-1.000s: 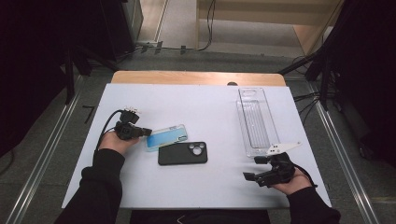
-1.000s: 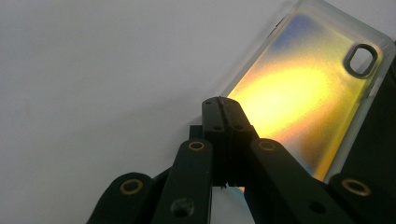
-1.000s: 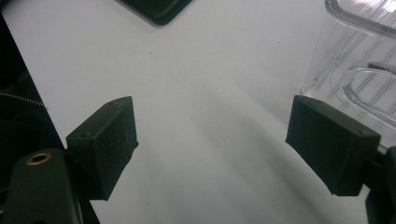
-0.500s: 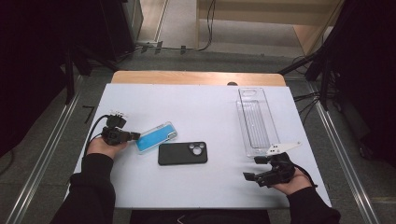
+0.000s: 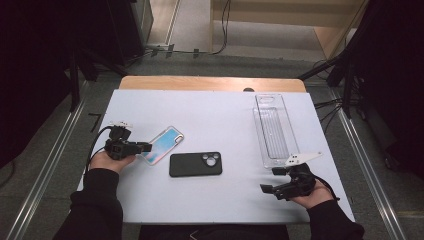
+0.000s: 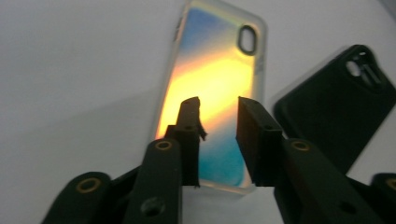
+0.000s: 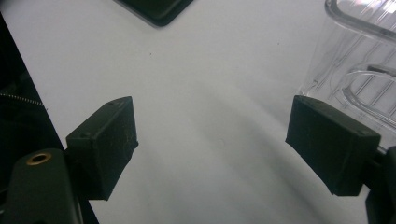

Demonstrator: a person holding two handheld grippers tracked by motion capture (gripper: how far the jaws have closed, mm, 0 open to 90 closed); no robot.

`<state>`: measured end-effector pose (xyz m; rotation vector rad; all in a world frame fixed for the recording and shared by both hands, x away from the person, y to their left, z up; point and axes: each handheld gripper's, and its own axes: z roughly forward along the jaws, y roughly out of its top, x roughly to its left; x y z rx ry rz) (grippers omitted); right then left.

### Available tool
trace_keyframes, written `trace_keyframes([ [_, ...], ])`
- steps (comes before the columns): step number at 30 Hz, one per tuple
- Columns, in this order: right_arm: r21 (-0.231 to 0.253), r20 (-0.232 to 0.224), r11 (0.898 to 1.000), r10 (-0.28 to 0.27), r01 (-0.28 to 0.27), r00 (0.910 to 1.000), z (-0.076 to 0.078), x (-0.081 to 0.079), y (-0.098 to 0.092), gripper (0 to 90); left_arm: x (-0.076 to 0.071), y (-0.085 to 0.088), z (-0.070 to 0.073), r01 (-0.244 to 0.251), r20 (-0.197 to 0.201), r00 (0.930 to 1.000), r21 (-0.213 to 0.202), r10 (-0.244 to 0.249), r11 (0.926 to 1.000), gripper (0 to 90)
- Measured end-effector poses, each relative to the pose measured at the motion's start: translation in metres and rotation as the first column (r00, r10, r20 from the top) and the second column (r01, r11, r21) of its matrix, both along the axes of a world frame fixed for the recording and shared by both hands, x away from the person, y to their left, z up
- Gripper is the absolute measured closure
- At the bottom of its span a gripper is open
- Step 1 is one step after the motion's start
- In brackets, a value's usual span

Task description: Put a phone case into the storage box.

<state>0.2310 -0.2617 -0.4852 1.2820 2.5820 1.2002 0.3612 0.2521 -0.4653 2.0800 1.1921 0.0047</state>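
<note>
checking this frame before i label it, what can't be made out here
- Iridescent phone case: left gripper view, its near edge sits behind the left gripper, whose jaws have just been opening; whether they touch it is unclear.
- Black phone case: left gripper view, cut off by the right edge.
- Clear tray: right gripper view, cut off by the top and right edges and partly behind the right gripper.
- Small dark thing: high view, too small to identify.

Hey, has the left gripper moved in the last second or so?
Yes. The left gripper has drawn back leftward, off the iridescent phone case and away from the black phone case; its jaws have just been opening, nothing pressed between them.
</note>
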Motion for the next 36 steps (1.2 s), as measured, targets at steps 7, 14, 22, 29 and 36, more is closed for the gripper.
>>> trace_keyframes([
  [7,0.011,0.006,1.000,-0.009,0.009,0.9999,0.001,0.000,-0.001,14.4,-0.025,-0.010,0.006,0.040,0.009,0.9992,-0.119,-0.040,0.9921,43.4],
  [14,0.009,0.009,1.000,-0.009,0.009,0.9999,0.001,0.000,-0.001,14.4,-0.049,-0.023,0.007,0.116,0.069,0.9918,-0.123,-0.108,0.9857,36.8],
  [22,0.012,0.015,1.000,-0.015,0.015,0.9998,0.001,0.000,-0.001,14.4,-0.070,-0.030,0.005,0.160,0.084,0.9854,-0.158,-0.149,0.9743,33.8],
  [29,0.017,0.015,1.000,-0.019,0.019,0.9997,0.001,0.000,-0.001,14.4,-0.082,-0.033,0.000,0.184,0.084,0.9815,-0.160,-0.172,0.9699,33.6],
  [36,0.022,0.016,1.000,-0.021,0.021,0.9996,0.001,0.000,0.000,14.3,-0.087,-0.030,-0.005,0.192,0.072,0.9800,-0.102,-0.185,0.9760,33.6],
])
